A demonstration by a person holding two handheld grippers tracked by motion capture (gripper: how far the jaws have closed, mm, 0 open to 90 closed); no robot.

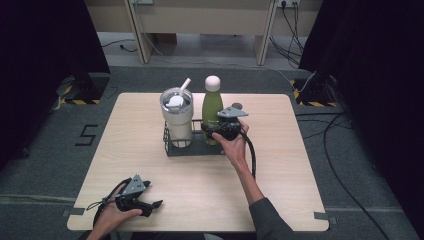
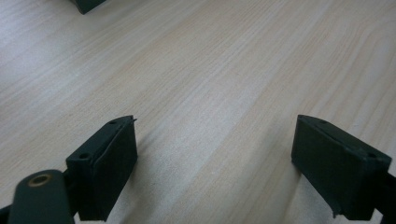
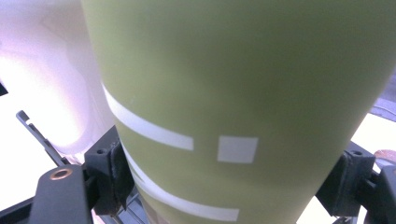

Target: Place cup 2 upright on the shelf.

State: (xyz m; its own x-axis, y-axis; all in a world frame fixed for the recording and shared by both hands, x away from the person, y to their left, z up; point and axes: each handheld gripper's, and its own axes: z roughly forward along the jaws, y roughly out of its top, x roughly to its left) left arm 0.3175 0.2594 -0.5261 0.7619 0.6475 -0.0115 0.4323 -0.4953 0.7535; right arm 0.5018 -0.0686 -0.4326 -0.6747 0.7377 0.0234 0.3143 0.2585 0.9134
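At mid-table, right gripper (image 1: 219,127) clamped on the smooth olive-green bottle (image 1: 212,111), black jaws pressed against both sides of its rounded body; seen up close in the right gripper view as a matte green wall with white painted stripes and a small white square (image 3: 237,149). Bottle upright, rounded pale cap on top, standing in the right part of a dark wire caddy (image 1: 172,148) with a flat dark base. Just beside it in the left part, a cream-white tumbler (image 1: 178,125) with a metal rim, clear lid and pale straw, close enough to the bottle that whether they touch cannot be told. Person's right hand (image 1: 234,145) wrapped around the gripper body, black cable looping back along the forearm, grey sleeve at the elbow.

Near the front left corner, left gripper (image 1: 156,204) low over the table, jaws spread wide with bare wood between the pads (image 2: 112,163) and nothing held.

Underneath, a pale wood-grain tabletop (image 1: 280,165), rounded corners, fine lengthwise grain. Beyond it, grey carpet, a painted mark to the left, yellow-black hazard tape, black curtains on both sides, trailing cables and light wooden furniture legs at the back.
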